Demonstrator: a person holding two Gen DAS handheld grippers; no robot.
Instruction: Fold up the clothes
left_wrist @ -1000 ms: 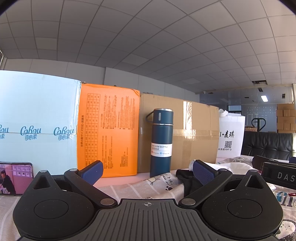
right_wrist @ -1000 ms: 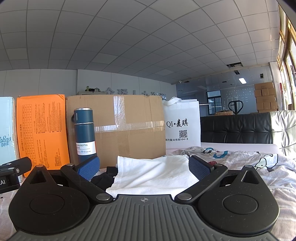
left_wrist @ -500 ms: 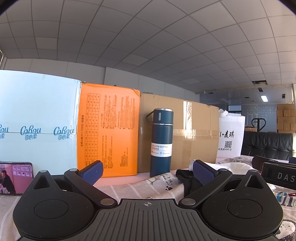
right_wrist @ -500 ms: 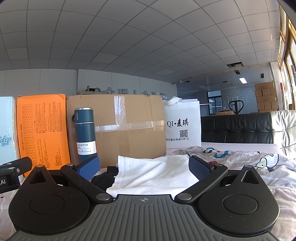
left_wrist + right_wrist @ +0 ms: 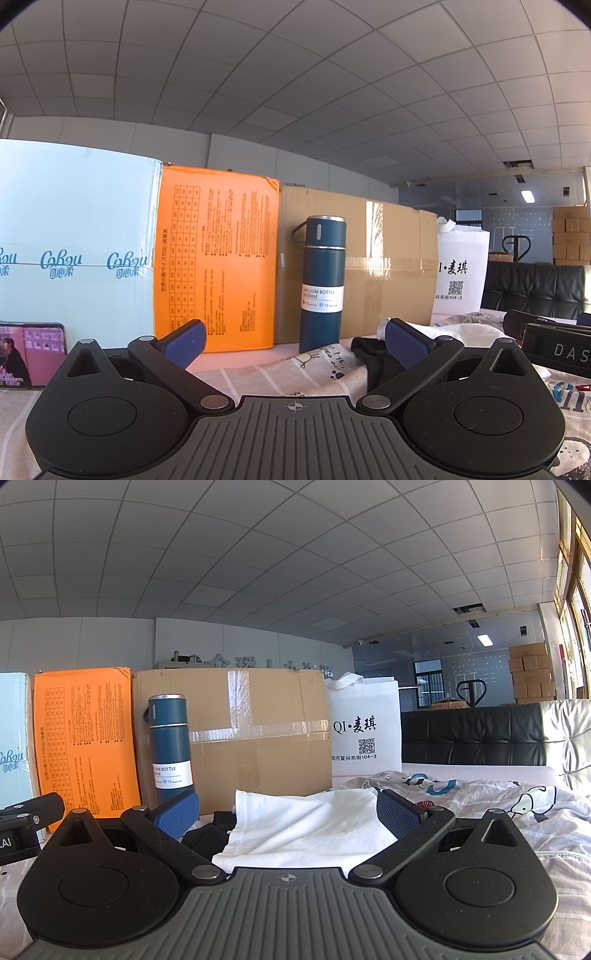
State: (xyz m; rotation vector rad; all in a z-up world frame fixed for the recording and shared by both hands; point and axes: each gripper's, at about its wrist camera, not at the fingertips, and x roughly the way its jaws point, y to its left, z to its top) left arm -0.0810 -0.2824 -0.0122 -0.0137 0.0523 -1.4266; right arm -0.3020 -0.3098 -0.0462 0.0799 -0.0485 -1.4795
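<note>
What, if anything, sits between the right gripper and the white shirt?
Nothing visible. The white cotton shirt lies straight ahead of the open right gripper, between its blue-padded fingers. A crumpled black garment sits to the left beside the shirt, not in the path.

Three boxes: pale blue (image 5: 74,240), orange (image 5: 218,266), brown (image 5: 388,273). One flask (image 5: 322,282). One white bag (image 5: 364,731). One phone (image 5: 29,354). Two garments: white (image 5: 306,830), black (image 5: 207,836).

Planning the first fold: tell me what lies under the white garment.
Under the white garment, a black garment sticks out at its left edge, both on the cartoon-print sheet. How far the black one reaches underneath is covered.
</note>
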